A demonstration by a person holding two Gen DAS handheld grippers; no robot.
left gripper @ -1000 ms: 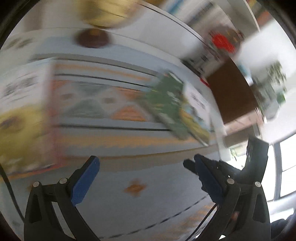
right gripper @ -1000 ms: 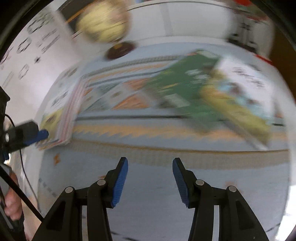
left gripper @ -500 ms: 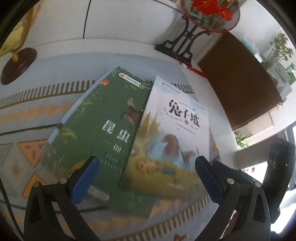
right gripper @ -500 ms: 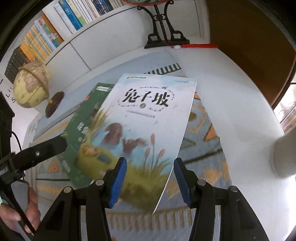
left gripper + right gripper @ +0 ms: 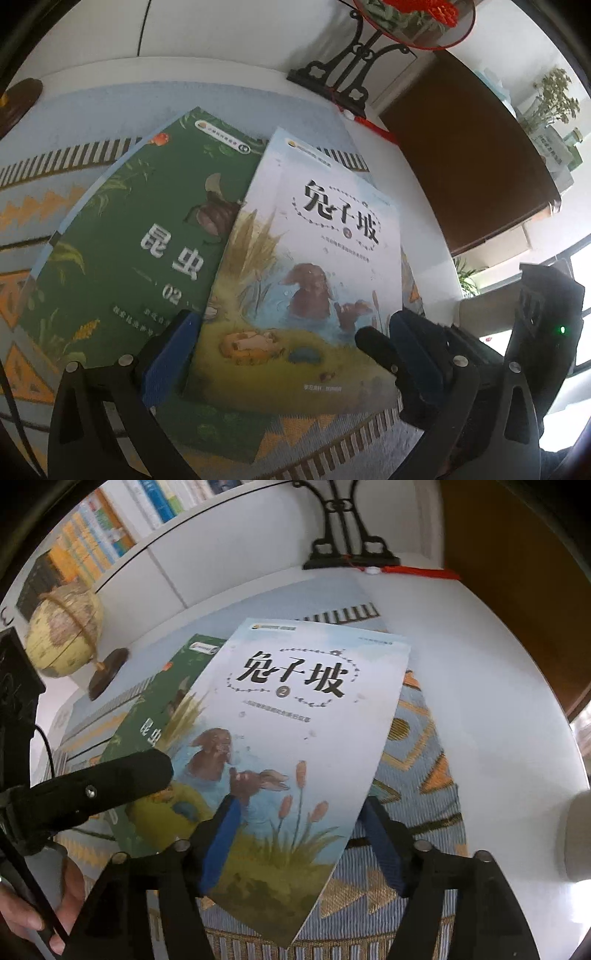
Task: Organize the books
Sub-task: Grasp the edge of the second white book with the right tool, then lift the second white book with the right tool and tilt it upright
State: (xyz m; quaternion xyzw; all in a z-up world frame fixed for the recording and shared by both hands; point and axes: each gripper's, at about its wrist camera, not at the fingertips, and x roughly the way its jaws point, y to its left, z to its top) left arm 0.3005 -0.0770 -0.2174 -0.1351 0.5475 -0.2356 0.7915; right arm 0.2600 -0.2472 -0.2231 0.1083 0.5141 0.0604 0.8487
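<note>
Below your left gripper: your left gripper [image 5: 291, 339] hangs with its jaws spread wide and nothing clamped; the pale rabbit book [image 5: 314, 266] lies between the two blue pads [image 5: 171, 354], under them and apart from them.
Left view, book's lie: the rabbit book rests partly on the green insect book [image 5: 125, 240], both on the patterned mat [image 5: 44, 206]; its long axis runs away from you, up the frame and tilted slightly to the right.
Left view, neighbour: your right gripper [image 5: 413, 354] crowds in beside your left one's right finger, over the book's lower right corner.
Right view, gripper: your right gripper [image 5: 299, 845] has just been opening and stands released; one pad sits over the cover, the other just past the book's right edge, so that edge lies between the jaws, not pinched.
Right view, book's lie: the rabbit book [image 5: 295, 720] stretches straight ahead, its near corner below the fingers.
Right view, nearer hand: your right looks better placed on the free long edge; your left gripper [image 5: 110, 786] reaches in from the left, over the seam between the two books.
Judgement: the coming grasp turns on that right edge.
</note>
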